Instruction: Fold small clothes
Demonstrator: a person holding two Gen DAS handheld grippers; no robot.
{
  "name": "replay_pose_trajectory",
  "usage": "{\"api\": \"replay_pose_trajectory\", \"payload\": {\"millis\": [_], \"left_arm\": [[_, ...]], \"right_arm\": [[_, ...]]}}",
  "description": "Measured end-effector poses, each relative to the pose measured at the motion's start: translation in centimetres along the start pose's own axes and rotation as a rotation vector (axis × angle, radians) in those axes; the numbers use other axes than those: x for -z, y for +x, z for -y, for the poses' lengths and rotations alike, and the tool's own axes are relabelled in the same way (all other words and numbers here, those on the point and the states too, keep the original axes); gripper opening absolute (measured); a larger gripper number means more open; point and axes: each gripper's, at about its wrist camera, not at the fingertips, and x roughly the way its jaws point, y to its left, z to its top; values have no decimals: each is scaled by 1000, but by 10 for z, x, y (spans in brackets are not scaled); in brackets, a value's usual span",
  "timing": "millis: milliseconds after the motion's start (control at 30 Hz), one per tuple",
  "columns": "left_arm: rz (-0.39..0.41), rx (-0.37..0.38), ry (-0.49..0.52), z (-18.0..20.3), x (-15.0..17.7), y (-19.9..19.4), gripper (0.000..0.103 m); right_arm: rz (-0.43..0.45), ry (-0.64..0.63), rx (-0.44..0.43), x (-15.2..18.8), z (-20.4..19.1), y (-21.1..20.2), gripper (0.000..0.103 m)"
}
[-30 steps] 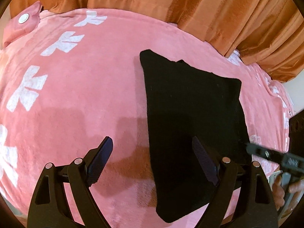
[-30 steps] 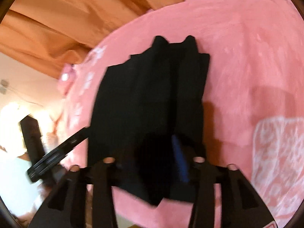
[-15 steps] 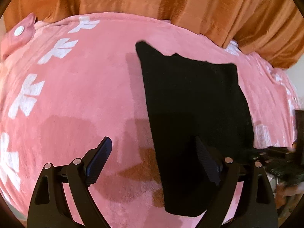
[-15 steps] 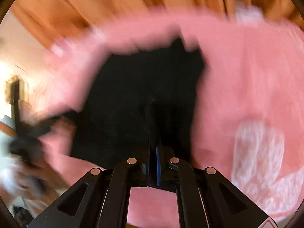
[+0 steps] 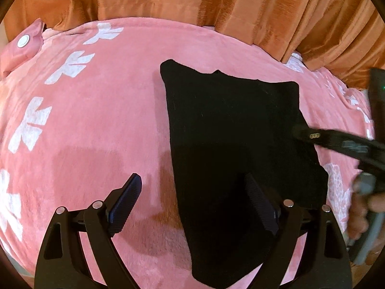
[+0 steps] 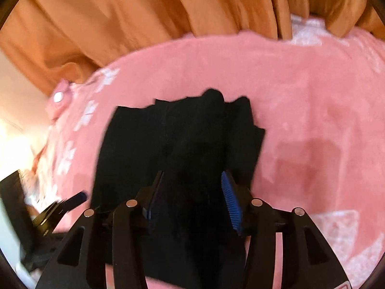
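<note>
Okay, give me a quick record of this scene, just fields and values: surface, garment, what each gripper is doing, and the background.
surface: pink fleece blanket with white prints
garment: black knit cloth, lying flat, partly folded
left gripper: open, above the cloth's near edge
right gripper: open, over the cloth
background: orange curtain

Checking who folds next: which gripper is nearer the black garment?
Right. The right gripper is open directly over the black garment; the left gripper straddles its left edge, one finger over the pink blanket.
</note>
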Motion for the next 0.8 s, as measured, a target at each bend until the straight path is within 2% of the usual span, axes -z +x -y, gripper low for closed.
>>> {"api": "replay_pose_trajectory", "payload": {"millis": [33, 100, 233, 300, 333, 367, 400, 433, 467, 533, 567, 633, 667, 700, 800], "left_arm": [[-1, 1, -3, 0, -1, 0, 85], [-4, 9, -16, -2, -2, -1, 85], [5, 30, -24, -2, -4, -5, 85], [6, 29, -19, -1, -5, -4, 85], [4, 24, -17, 0, -5, -3, 85], [-3, 17, -16, 0, -5, 0, 85], [-9, 17, -17, 0, -5, 2, 85], [-14, 14, -20, -1, -5, 3, 85], [-15, 15, -26, -2, -5, 3, 85], [-27, 42, -56, -8, -7, 2, 85], [-34, 55, -68, -11, -7, 3, 86], [-48, 68, -84, -14, -6, 4, 87], [-59, 73, -91, -14, -6, 7, 88], [-77, 84, -101, -15, -5, 12, 88], [-113, 115, -139, -14, -3, 24, 92]], "right_arm": [[-19, 4, 10, -1, 0, 12, 46], [-18, 2, -22, 0, -1, 17, 12], [126, -42, -105, -2, -14, -38, 11], [163, -66, -82, -2, -12, -41, 11], [139, -68, -34, -1, -5, -31, 11], [90, -69, 7, 2, 3, -16, 12], [1, -51, 44, 7, 14, 9, 13], [-6, -15, 26, 10, 21, 20, 13], [26, 12, 6, 12, 25, 15, 16], [17, 7, 6, 9, 23, -2, 20], [42, -9, 17, 11, 23, -17, 23], [72, -11, 28, 19, 29, -38, 39], [75, 14, 17, 27, 35, -48, 52], [65, 40, 3, 35, 41, -50, 58], [-21, 66, -19, 50, 48, -34, 59]]}}
